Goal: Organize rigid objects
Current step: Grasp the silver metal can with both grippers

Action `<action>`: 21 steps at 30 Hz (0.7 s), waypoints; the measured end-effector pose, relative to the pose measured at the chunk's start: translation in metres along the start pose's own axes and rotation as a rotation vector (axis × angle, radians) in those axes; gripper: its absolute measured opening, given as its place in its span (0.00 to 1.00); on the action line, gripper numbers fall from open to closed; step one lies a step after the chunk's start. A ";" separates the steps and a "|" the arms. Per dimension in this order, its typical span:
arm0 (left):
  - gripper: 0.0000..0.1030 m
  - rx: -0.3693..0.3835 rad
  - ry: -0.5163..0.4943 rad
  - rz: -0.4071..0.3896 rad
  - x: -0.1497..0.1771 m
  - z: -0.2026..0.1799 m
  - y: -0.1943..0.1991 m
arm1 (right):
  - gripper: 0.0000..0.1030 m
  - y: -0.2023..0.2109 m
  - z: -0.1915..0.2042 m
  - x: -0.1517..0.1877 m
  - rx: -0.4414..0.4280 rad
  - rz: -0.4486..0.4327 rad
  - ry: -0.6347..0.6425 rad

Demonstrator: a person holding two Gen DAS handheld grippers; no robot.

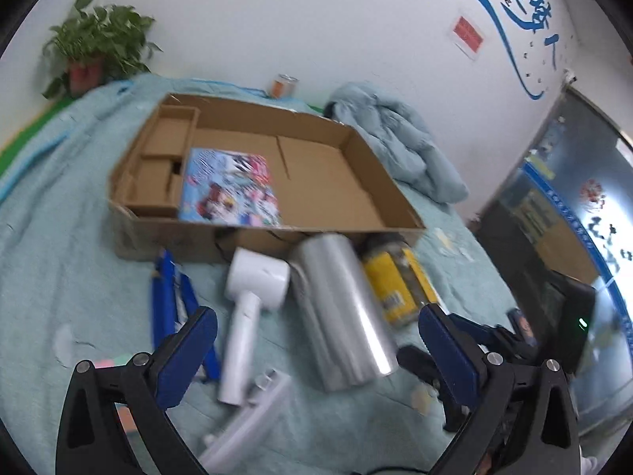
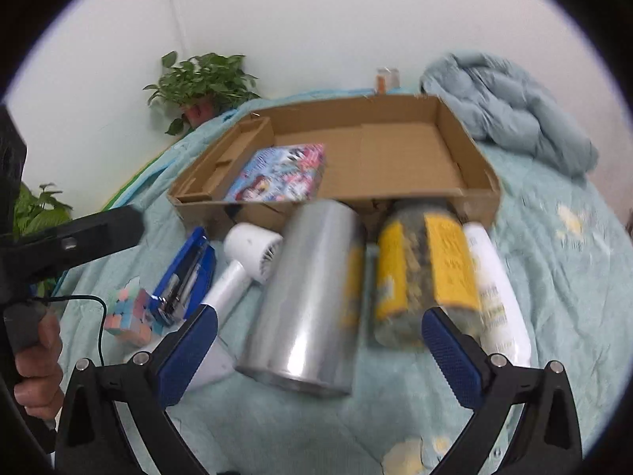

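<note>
An open cardboard box [image 1: 356,182] [image 2: 478,174] lies on the teal bedspread with a colourful book [image 1: 231,186] [image 2: 281,174] inside. In front of it lie a silver cylinder [image 1: 340,308] [image 2: 308,297], a jar with a yellow label [image 1: 395,277] [image 2: 423,269], a white handheld fan [image 1: 253,289] [image 2: 245,265], a blue stapler [image 1: 170,297] [image 2: 186,277], a white bottle [image 2: 498,297] and a pastel cube [image 2: 130,316]. My left gripper [image 1: 316,348] is open above the silver cylinder. My right gripper [image 2: 320,340] is open over the cylinder and jar, holding nothing.
A bunched blue quilt [image 1: 399,138] [image 2: 510,107] lies right of the box. A potted plant [image 1: 95,55] [image 2: 201,83] and a small can [image 1: 283,85] stand by the wall. A person's hand [image 2: 35,360] holds the other gripper's handle at left. A white plastic piece [image 1: 253,415] lies near.
</note>
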State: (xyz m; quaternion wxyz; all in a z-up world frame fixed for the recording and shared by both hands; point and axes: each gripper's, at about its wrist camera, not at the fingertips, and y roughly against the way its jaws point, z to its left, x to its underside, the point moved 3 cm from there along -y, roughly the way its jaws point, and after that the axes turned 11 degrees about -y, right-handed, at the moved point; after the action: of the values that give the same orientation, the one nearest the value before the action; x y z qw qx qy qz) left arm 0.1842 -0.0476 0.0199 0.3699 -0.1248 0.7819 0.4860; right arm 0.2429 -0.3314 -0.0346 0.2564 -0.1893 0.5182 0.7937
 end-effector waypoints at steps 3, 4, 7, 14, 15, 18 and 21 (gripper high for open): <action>0.99 -0.004 -0.028 0.022 0.010 -0.010 -0.006 | 0.96 -0.010 -0.018 -0.001 -0.071 0.083 -0.115; 0.99 -0.005 -0.026 0.033 0.013 -0.011 -0.009 | 0.96 -0.013 -0.018 0.000 -0.092 0.101 -0.124; 0.99 0.011 -0.007 0.047 0.015 -0.013 -0.011 | 0.96 -0.030 -0.004 0.007 -0.132 0.179 -0.105; 0.99 0.018 -0.002 0.080 0.012 -0.011 -0.014 | 0.83 -0.054 0.010 0.023 -0.103 0.247 -0.096; 0.99 0.029 -0.013 0.084 0.014 -0.014 -0.014 | 0.83 -0.052 0.011 0.024 -0.094 0.241 -0.081; 0.99 0.067 -0.022 0.104 0.019 -0.024 -0.014 | 0.82 -0.040 0.010 0.036 -0.083 0.246 -0.043; 0.99 0.135 -0.016 0.126 0.028 -0.034 -0.015 | 0.82 -0.020 0.006 0.050 -0.066 0.262 0.003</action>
State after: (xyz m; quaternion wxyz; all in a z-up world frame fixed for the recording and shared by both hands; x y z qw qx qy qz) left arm 0.1579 -0.0790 -0.0007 0.3524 -0.0461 0.8160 0.4558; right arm 0.2148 -0.3087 -0.0757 0.1435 -0.1295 0.5126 0.8366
